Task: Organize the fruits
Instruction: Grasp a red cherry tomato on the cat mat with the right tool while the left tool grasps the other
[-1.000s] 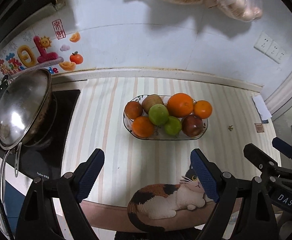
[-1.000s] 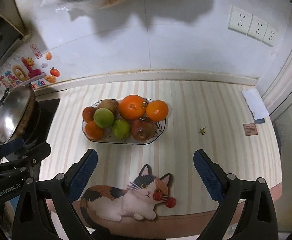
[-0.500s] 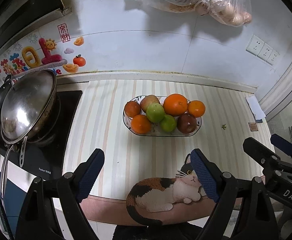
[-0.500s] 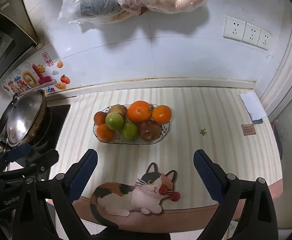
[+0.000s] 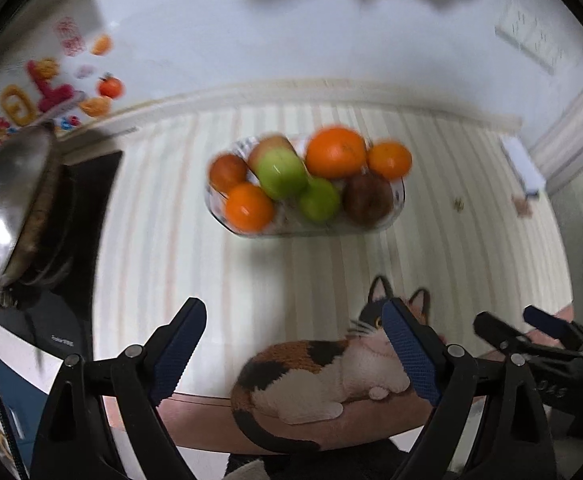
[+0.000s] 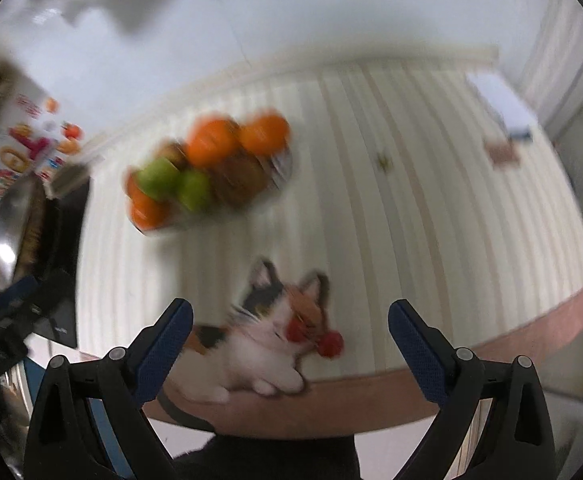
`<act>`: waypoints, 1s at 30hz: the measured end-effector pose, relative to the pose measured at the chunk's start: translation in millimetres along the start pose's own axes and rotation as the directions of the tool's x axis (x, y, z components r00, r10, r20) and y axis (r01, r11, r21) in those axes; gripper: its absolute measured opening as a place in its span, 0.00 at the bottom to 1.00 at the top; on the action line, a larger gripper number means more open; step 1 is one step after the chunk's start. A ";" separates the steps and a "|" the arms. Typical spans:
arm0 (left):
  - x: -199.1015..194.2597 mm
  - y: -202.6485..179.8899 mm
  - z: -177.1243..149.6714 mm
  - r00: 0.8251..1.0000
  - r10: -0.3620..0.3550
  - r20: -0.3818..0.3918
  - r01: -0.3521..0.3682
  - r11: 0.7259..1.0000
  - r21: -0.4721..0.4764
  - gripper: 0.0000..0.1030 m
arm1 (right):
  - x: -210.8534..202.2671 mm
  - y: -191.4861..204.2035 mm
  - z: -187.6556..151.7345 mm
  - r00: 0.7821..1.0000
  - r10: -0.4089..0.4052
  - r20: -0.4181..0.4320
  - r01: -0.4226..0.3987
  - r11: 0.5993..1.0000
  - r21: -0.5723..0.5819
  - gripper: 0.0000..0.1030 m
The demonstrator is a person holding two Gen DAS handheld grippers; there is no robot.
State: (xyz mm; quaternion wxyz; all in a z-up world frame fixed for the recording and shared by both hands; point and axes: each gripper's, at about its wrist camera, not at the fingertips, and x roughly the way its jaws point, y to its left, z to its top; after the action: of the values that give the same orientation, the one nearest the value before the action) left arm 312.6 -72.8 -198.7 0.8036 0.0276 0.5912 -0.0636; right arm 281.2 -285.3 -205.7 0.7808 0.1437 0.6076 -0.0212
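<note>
hovering over a striped counter [image 5: 163,216], left gripper [image 5: 295,344] and right gripper [image 6: 289,344] both spread wide and empty, fruit bowl [image 5: 397,204] well beyond the fingertips, nearer the wall

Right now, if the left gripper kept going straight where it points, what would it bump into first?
Probably the bare striped tabletop. The left gripper stands open and empty, with the fruit bowl farther ahead and the cat picture just below. Depth is hard to judge in this blurred view.
</note>
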 end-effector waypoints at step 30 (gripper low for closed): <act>142.3 -135.7 -39.8 0.942 -0.070 -0.329 0.169 0.945 0.281 0.83 | 113.4 -95.0 -57.6 0.990 0.032 -0.138 -0.005 0.981 0.195 0.27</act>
State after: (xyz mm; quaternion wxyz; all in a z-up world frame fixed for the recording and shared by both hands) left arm 298.4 -212.4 -342.2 0.6795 0.1249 0.6953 -0.1980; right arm 236.7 -345.8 -345.6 0.7185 0.2259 0.6548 -0.0629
